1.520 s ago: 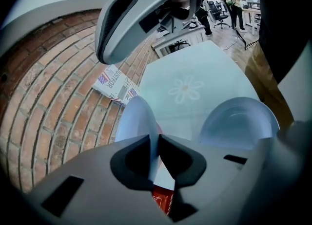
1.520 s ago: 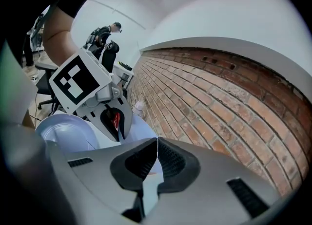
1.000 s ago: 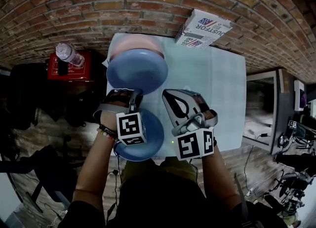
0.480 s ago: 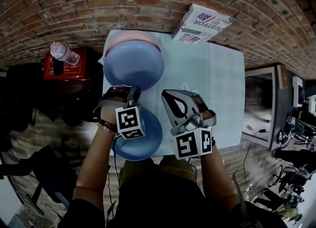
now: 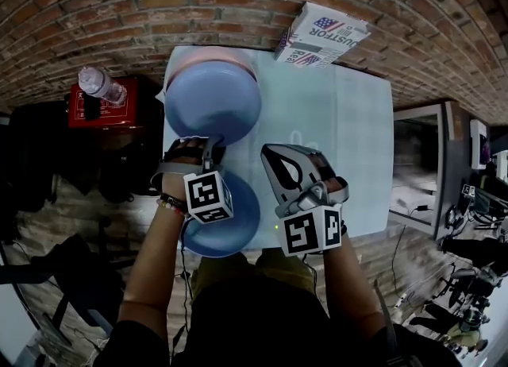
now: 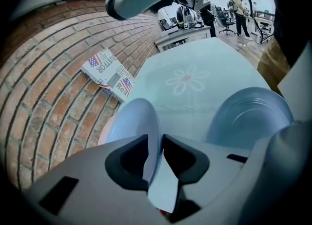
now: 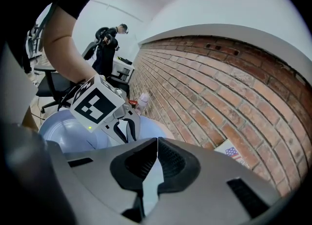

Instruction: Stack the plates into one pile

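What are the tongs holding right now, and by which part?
The left tongs have just been opening; the near rim of the far blue plate sits between them, apparently no longer gripped. The right tongs are shut on nothing.

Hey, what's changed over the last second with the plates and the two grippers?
The left gripper lowered the far blue plate onto the pink plate by the wall. Its jaws have just been opening, with the plate's rim still between them. The right gripper stayed shut and empty over the table, and the near blue plate has not moved.
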Tool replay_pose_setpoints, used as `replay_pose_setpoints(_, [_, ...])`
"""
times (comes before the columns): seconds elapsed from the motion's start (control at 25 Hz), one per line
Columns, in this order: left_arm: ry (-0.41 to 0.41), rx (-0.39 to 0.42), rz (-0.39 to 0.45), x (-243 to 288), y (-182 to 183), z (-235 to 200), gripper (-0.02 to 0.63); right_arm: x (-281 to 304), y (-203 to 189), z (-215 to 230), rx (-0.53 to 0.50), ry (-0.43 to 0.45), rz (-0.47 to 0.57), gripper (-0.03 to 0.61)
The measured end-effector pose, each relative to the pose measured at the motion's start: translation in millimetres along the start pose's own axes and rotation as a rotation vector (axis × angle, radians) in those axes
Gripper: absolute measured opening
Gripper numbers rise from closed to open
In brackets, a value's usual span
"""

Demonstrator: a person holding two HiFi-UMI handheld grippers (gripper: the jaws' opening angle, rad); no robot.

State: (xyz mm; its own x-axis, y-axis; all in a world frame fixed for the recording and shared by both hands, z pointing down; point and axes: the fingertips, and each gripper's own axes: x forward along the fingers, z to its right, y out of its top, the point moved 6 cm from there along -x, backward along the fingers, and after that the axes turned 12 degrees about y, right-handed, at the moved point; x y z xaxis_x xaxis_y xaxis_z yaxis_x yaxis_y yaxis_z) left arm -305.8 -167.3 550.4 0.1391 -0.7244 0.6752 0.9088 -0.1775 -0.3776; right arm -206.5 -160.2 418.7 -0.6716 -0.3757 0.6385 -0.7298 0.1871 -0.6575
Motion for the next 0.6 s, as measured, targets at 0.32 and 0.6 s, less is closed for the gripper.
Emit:
replay_pose_setpoints(0.32, [0.025, -0.008, 0.006, -6, 2, -1, 0.107, -1, 1, -6, -0.001, 0.002, 0.007, 0.035])
replay_pose_setpoints(0.6, [0.020, -0.007, 0.005, -10, 1, 5, 0.107, -4, 1, -14, -0.010, 0.006, 0.000, 0.035])
